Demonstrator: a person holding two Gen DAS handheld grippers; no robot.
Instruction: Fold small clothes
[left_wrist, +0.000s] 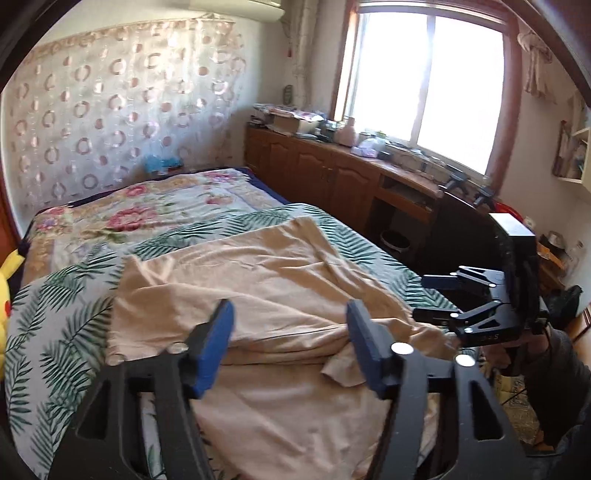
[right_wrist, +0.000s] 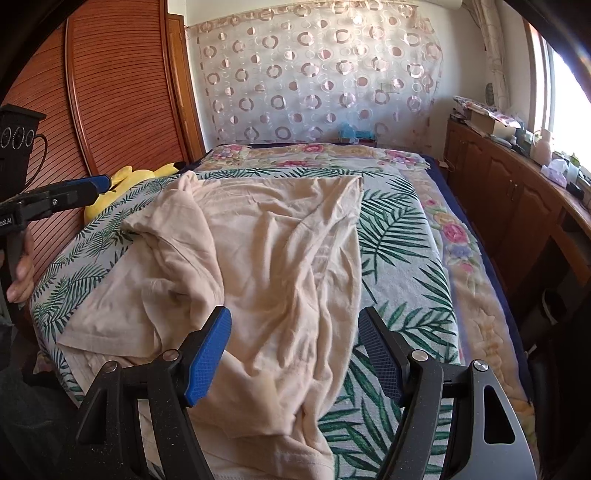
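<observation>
1. I'm looking at a beige garment (right_wrist: 273, 258) lying crumpled on the leaf-print sheet (right_wrist: 402, 273) that's covering the near end of the bed (right_wrist: 480, 295). It's spreading from the near edge up toward the middle of the bed, and one side is lying doubled over on itself.
2. My left gripper (left_wrist: 290, 343) is hovering over the near edge of the cloth with its jaws spread wide, nothing between the blue pads (left_wrist: 212, 350).
3. My right gripper (right_wrist: 295, 350) is doing the same thing over the near part of the garment, jaws apart and not pinching anything.
4. From the left cam I'm seeing the right gripper out by the bed's right edge, fingers parted there too.
5. A yellow plush toy (right_wrist: 125, 184) is sitting at the bed's left edge, and a floral blanket (right_wrist: 317, 155) is covering the far end.
</observation>
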